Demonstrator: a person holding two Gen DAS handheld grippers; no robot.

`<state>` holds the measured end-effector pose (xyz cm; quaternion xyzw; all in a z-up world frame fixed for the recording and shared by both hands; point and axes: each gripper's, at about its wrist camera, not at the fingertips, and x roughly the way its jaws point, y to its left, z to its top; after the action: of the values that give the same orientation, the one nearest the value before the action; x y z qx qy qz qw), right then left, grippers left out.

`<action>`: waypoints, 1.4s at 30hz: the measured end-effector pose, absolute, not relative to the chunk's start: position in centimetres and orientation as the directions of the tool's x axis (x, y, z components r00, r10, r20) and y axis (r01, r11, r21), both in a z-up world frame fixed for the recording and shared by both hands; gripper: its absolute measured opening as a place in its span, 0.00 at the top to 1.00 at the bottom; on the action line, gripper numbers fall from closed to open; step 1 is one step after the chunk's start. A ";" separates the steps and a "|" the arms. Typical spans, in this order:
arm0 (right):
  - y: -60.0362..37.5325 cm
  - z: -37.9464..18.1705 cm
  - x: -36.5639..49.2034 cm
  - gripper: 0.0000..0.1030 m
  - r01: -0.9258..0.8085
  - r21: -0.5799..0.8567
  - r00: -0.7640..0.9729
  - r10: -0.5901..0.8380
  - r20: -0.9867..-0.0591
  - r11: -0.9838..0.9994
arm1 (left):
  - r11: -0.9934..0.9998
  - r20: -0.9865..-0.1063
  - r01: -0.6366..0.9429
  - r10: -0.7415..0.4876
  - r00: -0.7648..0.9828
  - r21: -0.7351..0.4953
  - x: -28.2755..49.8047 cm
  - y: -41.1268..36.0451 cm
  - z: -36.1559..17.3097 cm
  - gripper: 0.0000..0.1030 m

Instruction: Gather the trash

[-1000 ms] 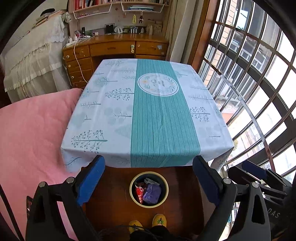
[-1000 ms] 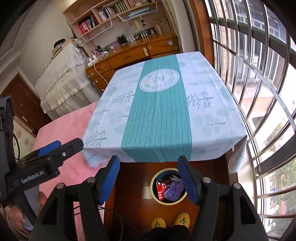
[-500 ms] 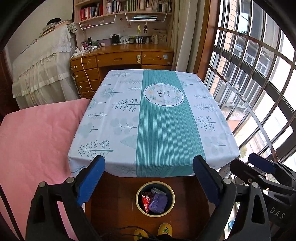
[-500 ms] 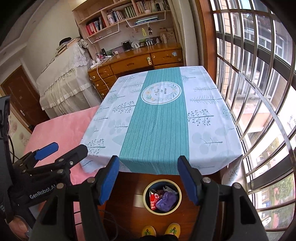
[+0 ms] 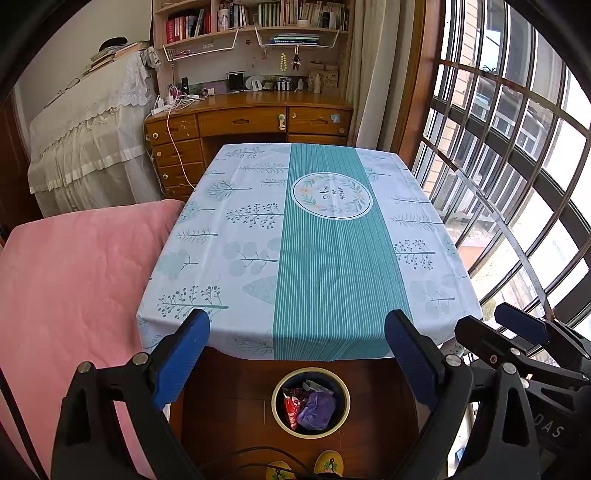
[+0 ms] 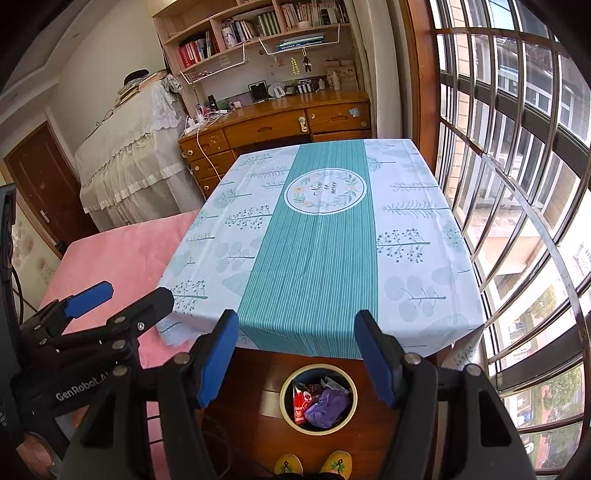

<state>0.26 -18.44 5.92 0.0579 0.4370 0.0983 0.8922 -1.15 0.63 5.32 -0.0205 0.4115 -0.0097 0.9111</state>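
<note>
The round trash bin [image 5: 310, 402] [image 6: 318, 398] stands on the wooden floor [image 5: 229, 398] just before the desk [image 5: 310, 243] [image 6: 317, 251], holding a red wrapper [image 5: 290, 404] and purple wad [image 5: 317, 406]. Left claw [image 5: 295, 339] and right claw [image 6: 297, 338] are both released and empty. Since earlier frames, both views have tilted upward, showing more shelf [image 5: 255, 31].

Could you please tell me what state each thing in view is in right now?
left gripper: open, holding nothing.
right gripper: open, holding nothing.
trash bin: upright on the floor, holding wrappers.
red wrapper: inside the bin.
purple wrapper: inside the bin.
tablecloth: spread flat.
</note>
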 end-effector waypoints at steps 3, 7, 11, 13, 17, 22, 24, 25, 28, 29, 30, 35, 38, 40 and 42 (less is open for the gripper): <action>-18.4 5.9 0.3 0.37 -0.125 0.189 0.598 0.226 -0.769 0.974 | 0.999 -0.750 0.001 -0.034 0.661 -0.045 -1.2 0.7 5.3 0.08; -18.3 5.9 0.2 0.37 -0.124 0.190 0.598 0.226 -0.769 0.974 | 0.999 -0.754 -0.019 -0.023 0.657 -0.047 -1.1 0.7 5.1 0.08; -18.4 5.7 0.9 0.37 -0.133 0.192 0.589 0.234 -0.773 0.972 | 0.998 -0.760 -0.033 -0.016 0.650 -0.049 -0.9 0.7 4.8 0.08; -18.5 5.6 1.1 0.37 -0.138 0.193 0.585 0.237 -0.775 0.971 | 0.998 -0.761 -0.039 -0.010 0.648 -0.046 -0.9 0.5 4.7 0.08; -18.6 5.3 1.4 0.37 -0.143 0.192 0.580 0.239 -0.779 0.971 | 0.998 -0.766 -0.045 -0.004 0.643 -0.043 -0.9 0.2 4.5 0.08; -19.0 4.9 1.5 0.37 -0.147 0.190 0.573 0.241 -0.783 0.971 | 0.998 -0.770 -0.051 0.003 0.638 -0.039 -0.8 -0.2 4.3 0.08; -19.0 4.9 1.5 0.37 -0.147 0.190 0.573 0.240 -0.783 0.971 | 0.998 -0.771 -0.053 0.005 0.637 -0.038 -0.7 -0.3 4.3 0.08; -19.0 4.9 1.6 0.37 -0.147 0.190 0.573 0.240 -0.783 0.971 | 0.998 -0.772 -0.054 0.006 0.635 -0.037 -0.7 -0.3 4.2 0.08; -19.0 4.9 1.5 0.37 -0.146 0.191 0.573 0.240 -0.784 0.971 | 0.998 -0.773 -0.058 0.010 0.634 -0.035 -0.7 -0.4 4.1 0.08; -19.0 4.9 1.6 0.37 -0.147 0.192 0.573 0.241 -0.783 0.970 | 0.998 -0.774 -0.059 0.011 0.634 -0.034 -0.7 -0.4 4.1 0.08; -19.0 4.9 1.6 0.37 -0.146 0.191 0.573 0.241 -0.783 0.971 | 0.998 -0.773 -0.057 0.009 0.634 -0.035 -0.7 -0.4 4.1 0.08; -18.9 4.9 1.6 0.37 -0.147 0.190 0.574 0.240 -0.783 0.971 | 0.998 -0.772 -0.059 0.012 0.636 -0.033 -0.7 -0.5 4.1 0.08; -19.2 4.7 1.6 0.37 -0.150 0.190 0.575 0.242 -0.782 0.970 | 0.997 -0.771 -0.068 0.019 0.636 -0.031 -0.8 -0.5 3.9 0.08; -19.2 4.7 1.6 0.37 -0.150 0.191 0.574 0.243 -0.782 0.970 | 0.997 -0.772 -0.065 0.018 0.635 -0.030 -0.7 -0.5 4.0 0.08; -19.2 4.6 1.6 0.37 -0.151 0.189 0.575 0.241 -0.782 0.970 | 0.997 -0.773 -0.073 0.025 0.634 -0.028 -0.6 -0.6 3.9 0.08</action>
<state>1.61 -19.19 4.65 0.0505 0.4477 0.1107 0.8859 -0.63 -0.57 3.91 -0.0282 0.4267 0.0272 0.9036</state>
